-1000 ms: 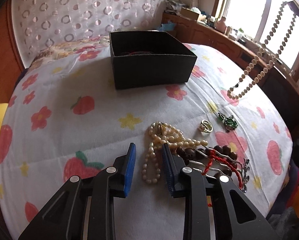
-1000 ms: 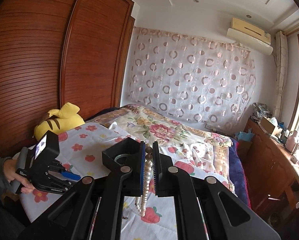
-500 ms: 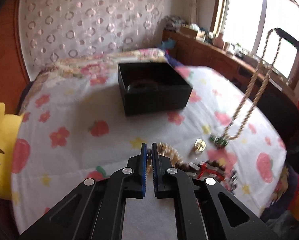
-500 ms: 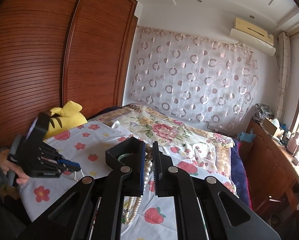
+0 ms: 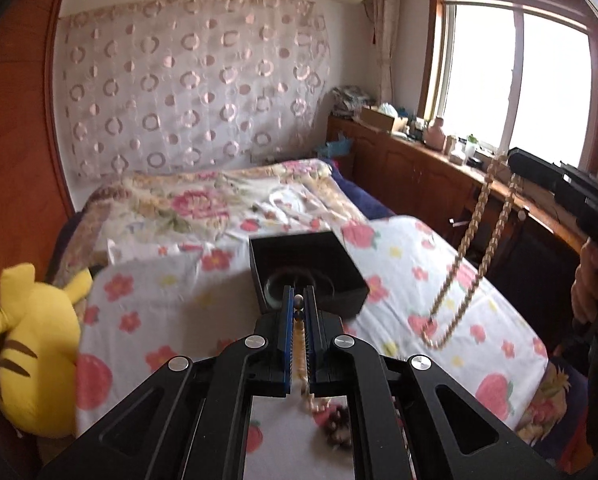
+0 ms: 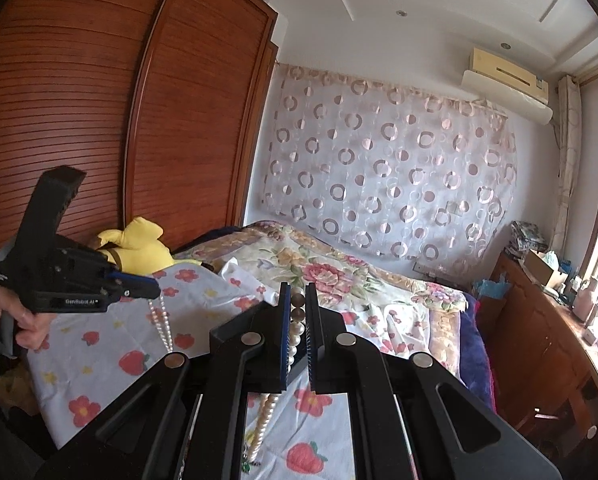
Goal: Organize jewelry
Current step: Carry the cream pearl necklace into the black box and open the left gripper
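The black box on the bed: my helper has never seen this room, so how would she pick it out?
Find the bed with the strawberry-and-flower sheet. Near its middle, just past the left gripper, sits the black box. It is the only dark, square, open-topped thing there; the rest is soft fabric and a yellow plush toy.

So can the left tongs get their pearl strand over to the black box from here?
Probably yes. The left tongs, shut on a short pearl strand, point straight at the open black box with nothing between. The right tongs' long necklace hangs off to the right.

Matte black hand-held gripper [image 5: 298, 308] frame, blue ribbed finger pads [image 6: 285, 332], silver round screws, bare-skinned hand [image 6: 7, 312].
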Available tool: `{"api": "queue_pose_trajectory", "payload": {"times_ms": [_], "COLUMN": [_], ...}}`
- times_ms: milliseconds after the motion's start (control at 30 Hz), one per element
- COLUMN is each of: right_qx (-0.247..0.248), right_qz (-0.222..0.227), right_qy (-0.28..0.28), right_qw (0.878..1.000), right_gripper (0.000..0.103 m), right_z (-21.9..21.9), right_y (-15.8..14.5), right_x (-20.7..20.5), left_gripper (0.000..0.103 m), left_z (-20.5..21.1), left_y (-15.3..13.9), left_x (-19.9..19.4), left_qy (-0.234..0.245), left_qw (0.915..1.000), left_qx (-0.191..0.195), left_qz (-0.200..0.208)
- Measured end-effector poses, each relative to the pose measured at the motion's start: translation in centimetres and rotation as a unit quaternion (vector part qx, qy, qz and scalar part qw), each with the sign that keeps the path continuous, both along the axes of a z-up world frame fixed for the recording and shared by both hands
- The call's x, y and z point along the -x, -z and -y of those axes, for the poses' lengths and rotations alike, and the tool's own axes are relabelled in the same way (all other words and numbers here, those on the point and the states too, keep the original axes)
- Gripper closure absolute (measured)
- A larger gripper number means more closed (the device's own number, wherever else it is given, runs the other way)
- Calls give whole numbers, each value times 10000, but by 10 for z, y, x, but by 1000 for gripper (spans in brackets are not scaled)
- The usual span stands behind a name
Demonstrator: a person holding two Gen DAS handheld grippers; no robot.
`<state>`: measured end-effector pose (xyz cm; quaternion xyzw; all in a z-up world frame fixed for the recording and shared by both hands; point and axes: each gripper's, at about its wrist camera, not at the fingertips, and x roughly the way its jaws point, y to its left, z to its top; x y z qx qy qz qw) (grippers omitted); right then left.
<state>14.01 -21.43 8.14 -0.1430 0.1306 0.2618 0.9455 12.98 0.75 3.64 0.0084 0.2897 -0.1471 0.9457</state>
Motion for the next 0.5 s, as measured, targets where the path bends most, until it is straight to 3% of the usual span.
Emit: {"api": "queue_pose_trajectory", "payload": {"times_ms": [500], "right_qx": [-38], "right_qz": [65], "right_qy": [112], "right_qw": [9999], "right_gripper": [95], "right_z": [-15], "right_y": [-32], "right_x": [-41], "left_gripper": [99], "left_z": [13], "left_y": [-84], "left_x": [-43], "left_qy": [-44], "left_qw": [9985], "left_qx": [-27], "left_qz": [547]}}
